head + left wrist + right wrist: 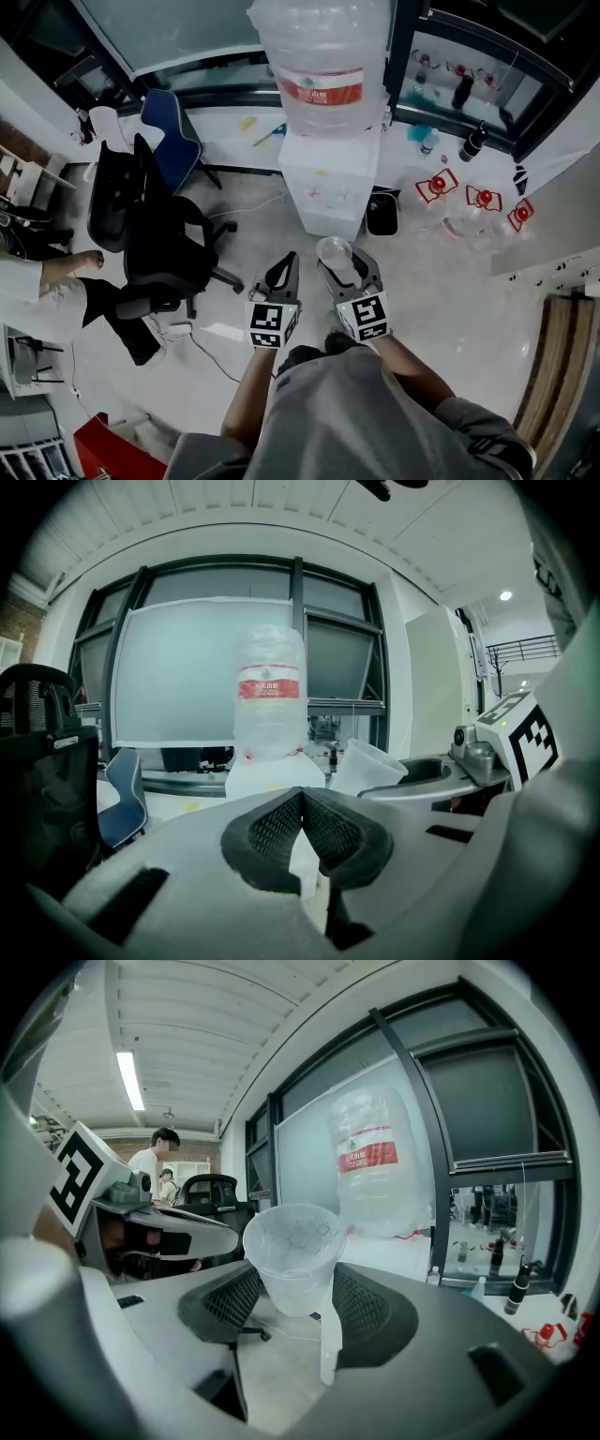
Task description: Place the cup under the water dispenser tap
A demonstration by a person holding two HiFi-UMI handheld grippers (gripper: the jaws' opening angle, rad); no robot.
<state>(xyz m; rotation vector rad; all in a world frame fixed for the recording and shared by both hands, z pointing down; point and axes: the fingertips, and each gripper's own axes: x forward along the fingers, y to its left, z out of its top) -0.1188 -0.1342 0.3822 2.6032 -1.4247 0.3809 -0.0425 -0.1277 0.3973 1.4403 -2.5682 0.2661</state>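
A clear plastic cup (294,1255) stands upright between the pads of my right gripper (292,1307), which is shut on it. From the head view the cup (335,253) hangs just in front of the white water dispenser (328,183), whose big clear bottle (321,61) carries a red label. My right gripper (349,272) holds it a short way before the dispenser's front. My left gripper (281,277) is beside it on the left, its pads (302,832) pressed together on nothing. The left gripper view shows the dispenser (272,775) straight ahead and the cup (367,766) to the right.
A black office chair (150,234) and a blue chair (173,141) stand left of the dispenser. A black bin (382,214) sits at its right. Red-topped items (437,187) and bottles (473,142) lie along the glass wall. A seated person (37,281) is at far left.
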